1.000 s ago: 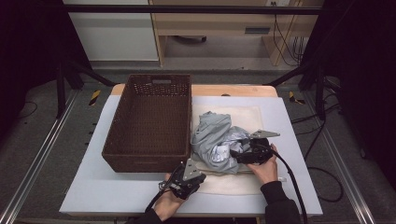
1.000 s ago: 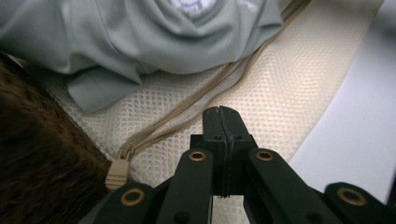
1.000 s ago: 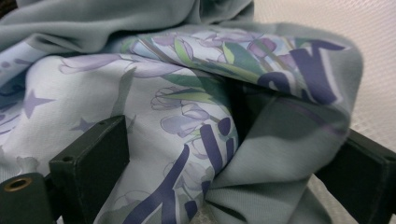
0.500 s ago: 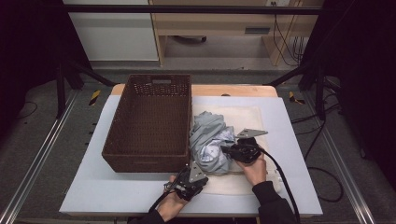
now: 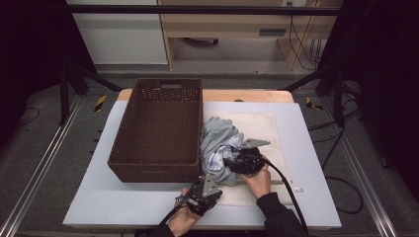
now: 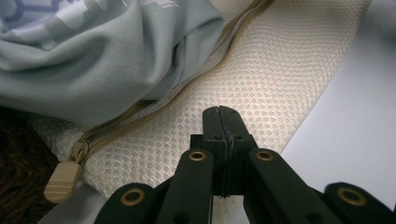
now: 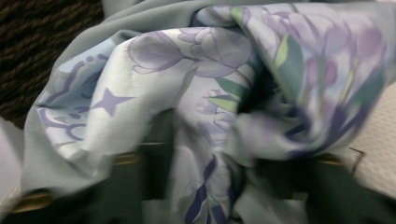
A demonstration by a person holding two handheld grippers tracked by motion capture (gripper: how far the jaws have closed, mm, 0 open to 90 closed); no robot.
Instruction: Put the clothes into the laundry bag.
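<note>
**Garment half out of the mesh bag, beside the basket**

The garment (image 5: 220, 148), grey-green with a pale print of purple flowers, is bunched in a heap just right of the brown wicker basket (image 5: 159, 129), touching its right wall. It lies on the cream mesh bag (image 5: 267, 129), which spreads flat on the table (image 5: 316, 163) to the right of the basket. In the left gripper view the cloth spills across the bag's open zipper (image 6: 154, 100), and the tan zipper pull (image 6: 63, 179) sits at the corner of the bag nearest the basket.

My right gripper (image 5: 236, 162) is right of the basket's near corner, pushed into the heap. Its jaws have just been opening, and the folds lie over and between them; the right gripper view is blurred, so I cannot tell whether the pads press the cloth.

My left gripper (image 6: 219, 114) is just in front of the basket's near right corner. Its jaws are closed tight together, pinching the near edge of the mesh bag.
</note>
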